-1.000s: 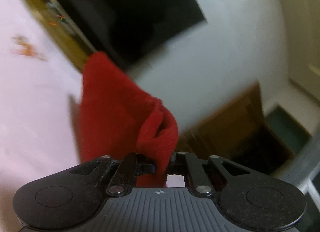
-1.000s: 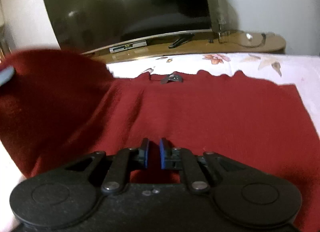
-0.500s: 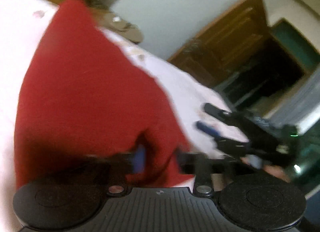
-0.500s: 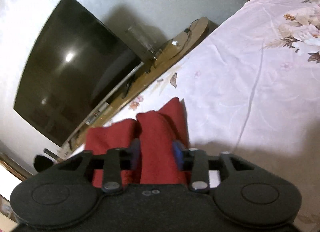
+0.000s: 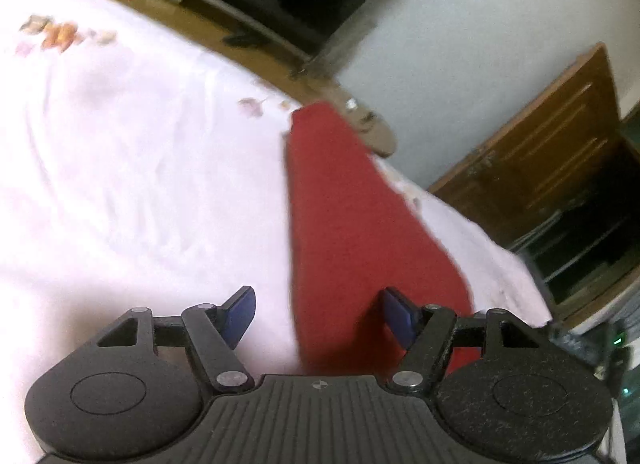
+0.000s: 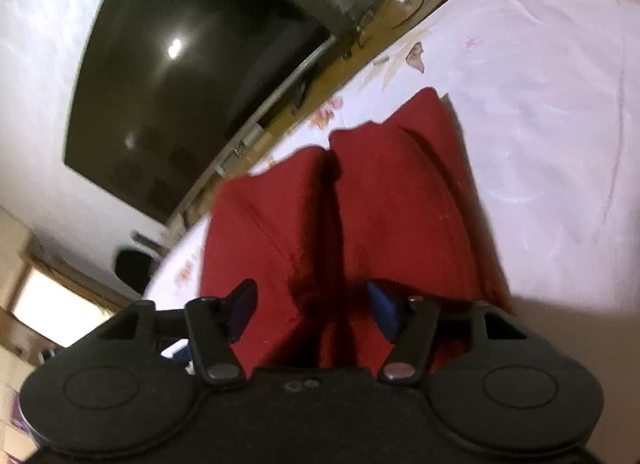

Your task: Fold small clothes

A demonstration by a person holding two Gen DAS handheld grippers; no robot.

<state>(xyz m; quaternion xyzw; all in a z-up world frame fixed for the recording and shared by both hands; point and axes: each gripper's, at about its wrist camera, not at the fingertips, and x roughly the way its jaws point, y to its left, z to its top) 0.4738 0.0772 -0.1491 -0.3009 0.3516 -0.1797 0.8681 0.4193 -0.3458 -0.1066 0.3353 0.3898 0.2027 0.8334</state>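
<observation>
A pale pink floral bedsheet [image 5: 132,168] is filling most of both views, its far edge running along a wooden TV bench [image 5: 224,20] whose clutter is too blurred to name. A dark television [image 6: 180,76] is leaning across the right wrist view, cut off at its top edge in the left one. A brown wooden door [image 5: 552,152] is standing beyond the bed, with dim shelving beside it that is hard to make out. The red garment [image 6: 352,200] is lying on the sheet, folded into a long narrow strip with two layers meeting at a dark crease; its near end is disappearing behind both gripper bodies. The left gripper [image 5: 320,314] is opening, jaws wide, one pad over bare sheet and the other over the cloth, neither pressing. The right gripper [image 6: 312,308] is opening too, cloth lying loose between its pads.
</observation>
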